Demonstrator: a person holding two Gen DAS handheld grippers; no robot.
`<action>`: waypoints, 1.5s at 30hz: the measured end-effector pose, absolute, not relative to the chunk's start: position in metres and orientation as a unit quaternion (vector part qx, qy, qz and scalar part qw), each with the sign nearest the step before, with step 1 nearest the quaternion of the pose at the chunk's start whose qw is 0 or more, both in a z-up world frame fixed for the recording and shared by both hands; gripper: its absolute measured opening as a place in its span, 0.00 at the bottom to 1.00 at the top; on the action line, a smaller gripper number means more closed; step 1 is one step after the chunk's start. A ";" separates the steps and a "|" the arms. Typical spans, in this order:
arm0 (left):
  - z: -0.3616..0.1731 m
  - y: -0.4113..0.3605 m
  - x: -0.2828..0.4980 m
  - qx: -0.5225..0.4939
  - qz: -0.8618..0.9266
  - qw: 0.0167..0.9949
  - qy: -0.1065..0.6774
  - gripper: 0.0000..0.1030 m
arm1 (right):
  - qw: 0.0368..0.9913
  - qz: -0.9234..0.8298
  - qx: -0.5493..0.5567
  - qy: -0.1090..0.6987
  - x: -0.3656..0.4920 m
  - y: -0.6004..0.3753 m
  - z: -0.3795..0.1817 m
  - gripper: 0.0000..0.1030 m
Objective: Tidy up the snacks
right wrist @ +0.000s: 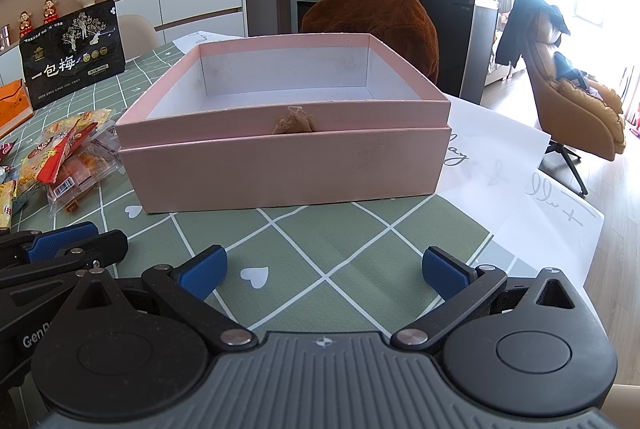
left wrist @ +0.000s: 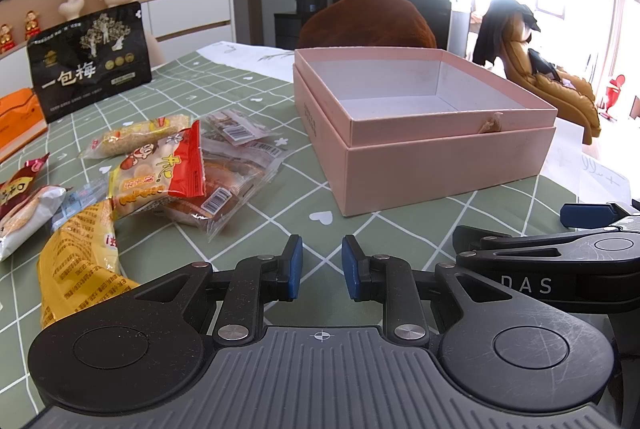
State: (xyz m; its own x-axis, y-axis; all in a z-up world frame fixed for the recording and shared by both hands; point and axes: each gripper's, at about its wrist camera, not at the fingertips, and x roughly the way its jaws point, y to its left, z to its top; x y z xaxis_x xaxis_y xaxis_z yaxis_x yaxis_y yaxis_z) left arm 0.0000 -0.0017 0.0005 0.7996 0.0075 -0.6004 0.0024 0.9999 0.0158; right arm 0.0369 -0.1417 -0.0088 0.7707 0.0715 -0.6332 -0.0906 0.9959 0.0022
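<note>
**Snack sorting: nothing picked up yet, box is open and waiting**

So here's the setup. The square pale-pink cardboard box [right wrist: 280, 165] sits on the green checked tablecloth [right wrist: 320, 229] with its top open and the white inside bare, and my guess is it's parked there as the place the snacks are meant to end up. It looks nested in its own lid, probably to keep the lid out of the way.

The snacks are a loose pile of small plastic-wrapped packets [left wrist: 180, 169] lying on the cloth just left of the box. A big black stand-up pouch with white lettering [left wrist: 90, 65] stands farther back, near an orange packet [left wrist: 18, 117].

The left gripper [left wrist: 322, 267] has its blue pads pulled in to a narrow gap with nothing between them. It hovers over bare cloth, with the packets ahead and to its left and the box ahead to its right. The right gripper [right wrist: 324, 269] is spread wide, also empty, facing the front wall of the box, with the pile well off to its left.
</note>
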 end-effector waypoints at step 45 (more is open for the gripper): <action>0.009 0.009 -0.001 -0.007 -0.034 0.939 0.341 0.25 | 0.908 0.060 -0.023 0.414 0.048 -0.140 0.000 1.00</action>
State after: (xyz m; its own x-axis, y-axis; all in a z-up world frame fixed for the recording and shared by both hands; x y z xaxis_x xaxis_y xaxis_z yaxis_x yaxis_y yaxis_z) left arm -0.0013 0.0087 0.0093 0.7647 -0.0694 -0.6407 0.0596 0.9975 -0.0369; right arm 0.0485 -0.1398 0.0000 0.6494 0.0904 -0.7551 -0.1277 0.9918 0.0089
